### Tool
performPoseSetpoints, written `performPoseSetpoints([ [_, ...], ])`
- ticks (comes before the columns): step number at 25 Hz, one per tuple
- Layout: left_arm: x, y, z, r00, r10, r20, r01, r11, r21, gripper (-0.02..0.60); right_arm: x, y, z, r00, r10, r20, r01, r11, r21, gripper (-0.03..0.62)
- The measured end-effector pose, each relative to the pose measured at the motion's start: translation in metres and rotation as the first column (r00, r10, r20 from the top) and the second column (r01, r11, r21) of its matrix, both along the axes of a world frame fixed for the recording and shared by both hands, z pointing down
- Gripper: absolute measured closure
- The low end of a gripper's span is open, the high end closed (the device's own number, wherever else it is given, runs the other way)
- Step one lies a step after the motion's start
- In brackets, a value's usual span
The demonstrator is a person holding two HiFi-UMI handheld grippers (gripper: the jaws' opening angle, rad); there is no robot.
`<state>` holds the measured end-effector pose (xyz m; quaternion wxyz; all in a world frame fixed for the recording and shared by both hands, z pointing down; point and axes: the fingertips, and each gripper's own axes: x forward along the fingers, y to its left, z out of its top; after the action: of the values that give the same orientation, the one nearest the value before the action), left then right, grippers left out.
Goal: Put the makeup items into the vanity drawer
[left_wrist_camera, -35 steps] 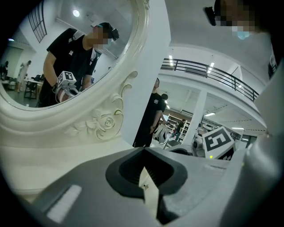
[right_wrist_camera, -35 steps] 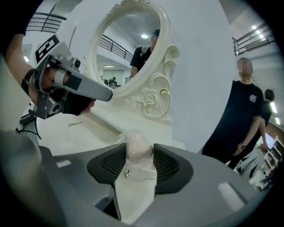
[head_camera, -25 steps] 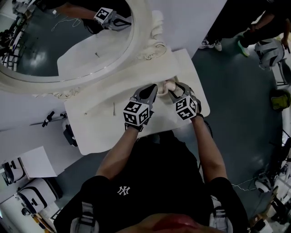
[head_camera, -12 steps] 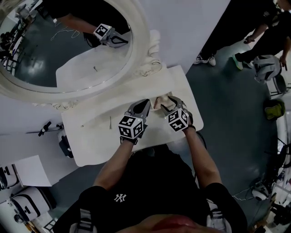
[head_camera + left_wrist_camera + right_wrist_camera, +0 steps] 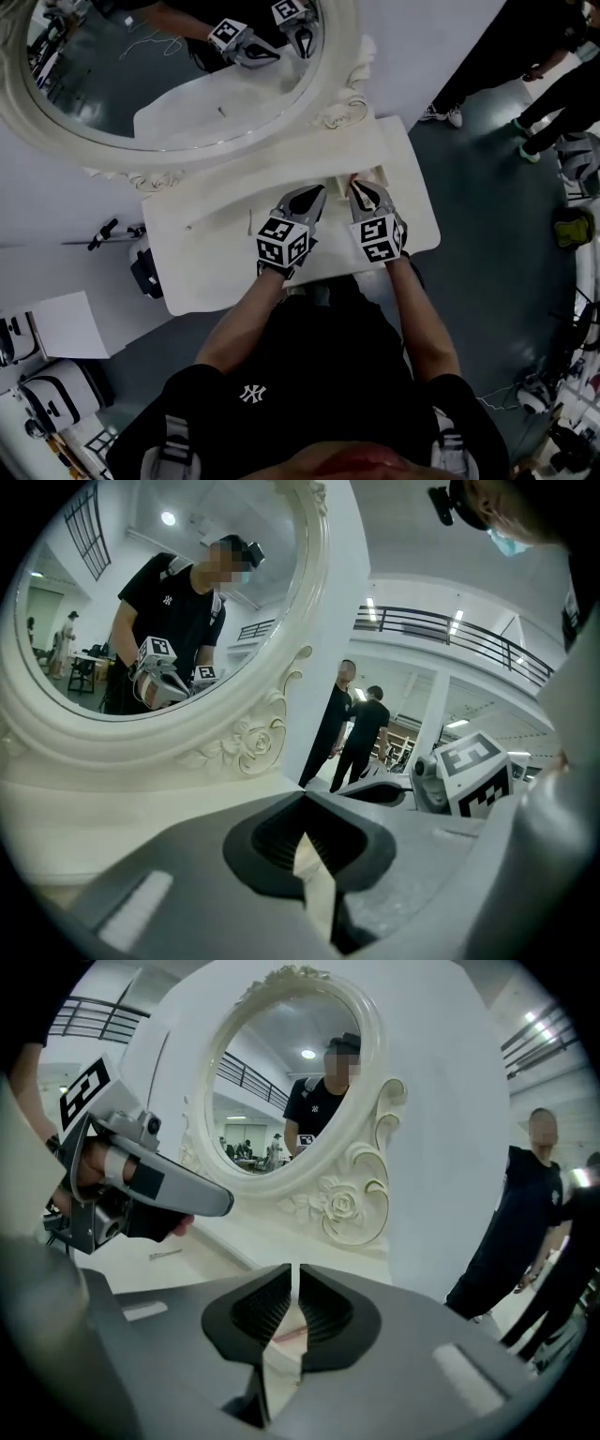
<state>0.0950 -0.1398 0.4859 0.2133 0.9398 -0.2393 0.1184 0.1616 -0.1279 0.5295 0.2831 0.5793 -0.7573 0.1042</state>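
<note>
**A:** What state is the right gripper (image 5: 293,1269) in?

**B:** Its jaws have just been closing. They now stand almost together, with a thin slit between the tips and nothing clasped. Through that slit, at lower centre of the right gripper view, a pink stick (image 5: 289,1335) lies below, clear of the pads.

**A:** And the left gripper (image 5: 302,797)?

**B:** It is clenched, tips meeting, and it is empty. In the head view both grippers sit side by side at centre frame, near each other but apart, pointing up-frame.

**A:** Where is the vanity drawer (image 5: 339,181)?

**B:** In the head view it is just above the two sets of tips, in the white vanity top (image 5: 187,253). Its contents are too small to make out there.

**A:** What surrounds it?

**B:** A slim pale stick (image 5: 250,222) lies on the top, left of the left gripper. The oval mirror (image 5: 112,75) at upper left reflects both grippers. Bystanders (image 5: 487,42) stand at upper right.
</note>
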Motion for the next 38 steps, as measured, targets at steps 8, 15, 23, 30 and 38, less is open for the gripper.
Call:
performPoseSetpoints([
  [8, -0.05, 0.01, 0.001, 1.0, -0.015, 0.001, 0.015, 1.0, 0.001, 0.581, -0.056, 0.008, -0.012, 0.999, 0.006, 0.035, -0.007, 1.0, 0.027, 0.568],
  [15, -0.1, 0.014, 0.014, 0.998, -0.056, 0.013, 0.056, 0.998, -0.014, 0.581, -0.113, 0.009, -0.009, 0.997, -0.035, 0.07, 0.033, 0.999, 0.03, 0.568],
  [23, -0.152, 0.014, 0.037, 0.991, -0.127, 0.038, 0.128, 0.992, -0.02, 0.581, -0.171, 0.012, 0.002, 0.991, -0.09, 0.102, 0.088, 0.996, 0.028, 0.568],
  [30, -0.192, 0.014, 0.068, 0.98, -0.185, 0.077, 0.188, 0.982, -0.033, 0.581, -0.209, 0.017, 0.022, 0.985, -0.115, 0.127, 0.115, 0.993, 0.014, 0.569],
  [38, -0.22, 0.009, 0.101, 0.962, -0.235, 0.141, 0.237, 0.972, 0.003, 0.569, -0.23, 0.017, 0.044, 0.981, -0.12, 0.154, 0.12, 0.993, 0.011, 0.568],
])
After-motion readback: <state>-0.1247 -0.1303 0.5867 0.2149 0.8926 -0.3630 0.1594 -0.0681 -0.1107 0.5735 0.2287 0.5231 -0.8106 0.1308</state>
